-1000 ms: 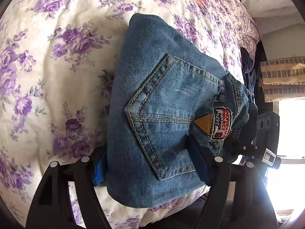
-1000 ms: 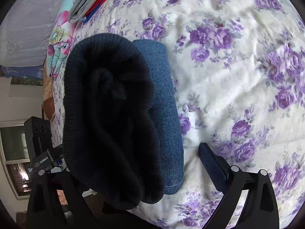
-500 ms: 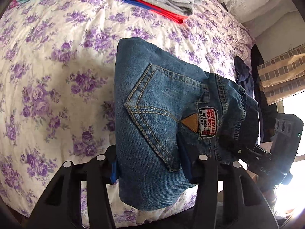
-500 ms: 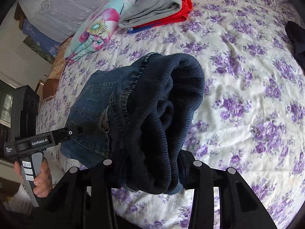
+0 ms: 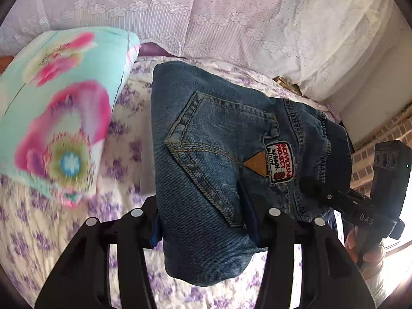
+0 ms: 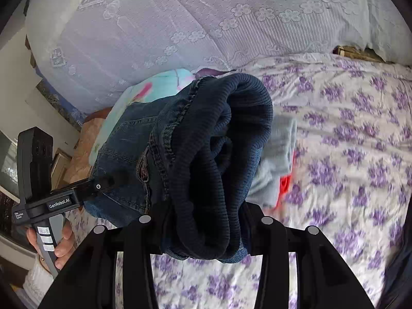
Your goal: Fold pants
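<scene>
Left wrist view: folded pants (image 5: 206,159), blue denim, back pocket and patch facing up, clamped in my left gripper (image 5: 203,221) at the near edge, lifted clear of the bed (image 5: 123,180). Right wrist view: the same bundle's dark ribbed waistband end, clamped in my right gripper (image 6: 206,221). Floral pillow (image 5: 59,108) to the far left. Grey and red clothes (image 6: 278,159) behind the bundle, on the bed.

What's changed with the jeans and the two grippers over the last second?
Both grippers closed on the folded jeans and lifted them off the bedspread toward the pillows. The left gripper clamps the pocket end, the right gripper the ribbed waistband. The fold is unchanged.
</scene>
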`<state>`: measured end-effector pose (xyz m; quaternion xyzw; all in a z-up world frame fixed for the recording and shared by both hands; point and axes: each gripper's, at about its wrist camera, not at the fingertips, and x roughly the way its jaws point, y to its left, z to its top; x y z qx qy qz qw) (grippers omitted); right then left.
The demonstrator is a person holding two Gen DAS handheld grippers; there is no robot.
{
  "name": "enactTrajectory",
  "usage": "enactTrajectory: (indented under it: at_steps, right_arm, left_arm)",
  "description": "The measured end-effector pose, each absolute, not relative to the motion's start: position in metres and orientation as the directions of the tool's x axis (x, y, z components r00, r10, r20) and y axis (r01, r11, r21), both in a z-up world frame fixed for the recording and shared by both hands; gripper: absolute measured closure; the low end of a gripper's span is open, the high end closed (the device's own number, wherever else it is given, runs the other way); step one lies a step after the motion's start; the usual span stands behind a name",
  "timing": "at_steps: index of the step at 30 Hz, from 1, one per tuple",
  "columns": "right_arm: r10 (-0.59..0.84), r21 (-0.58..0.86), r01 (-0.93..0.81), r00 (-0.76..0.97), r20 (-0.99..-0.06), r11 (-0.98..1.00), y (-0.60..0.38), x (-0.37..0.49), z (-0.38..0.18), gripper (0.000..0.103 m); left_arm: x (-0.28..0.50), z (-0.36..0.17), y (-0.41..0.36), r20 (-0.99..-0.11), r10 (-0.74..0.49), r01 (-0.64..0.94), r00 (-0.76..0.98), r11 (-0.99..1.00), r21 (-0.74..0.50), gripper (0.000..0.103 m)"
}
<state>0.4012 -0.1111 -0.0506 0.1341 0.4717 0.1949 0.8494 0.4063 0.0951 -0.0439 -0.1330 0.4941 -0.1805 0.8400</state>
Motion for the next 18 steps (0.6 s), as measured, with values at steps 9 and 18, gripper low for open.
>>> enactTrajectory:
  at_steps: [9, 18]
  right_arm:
    - [0.405, 0.394, -0.113, 0.389, -0.827, 0.912, -0.111, 0.489, -0.168, 0.051]
    - [0.342, 0.305, -0.16, 0.534, -0.773, 0.939, -0.115, 0.455, -0.108, 0.042]
  left_arm:
    - [0.521, -0.174, 0.083, -0.848, -0.443, 0.147, 0.291, 0.896, -0.418, 0.042]
    - [0.475, -0.133, 0.085, -0.849, -0.256, 0.181, 0.463, 0.965, -0.192, 0.035]
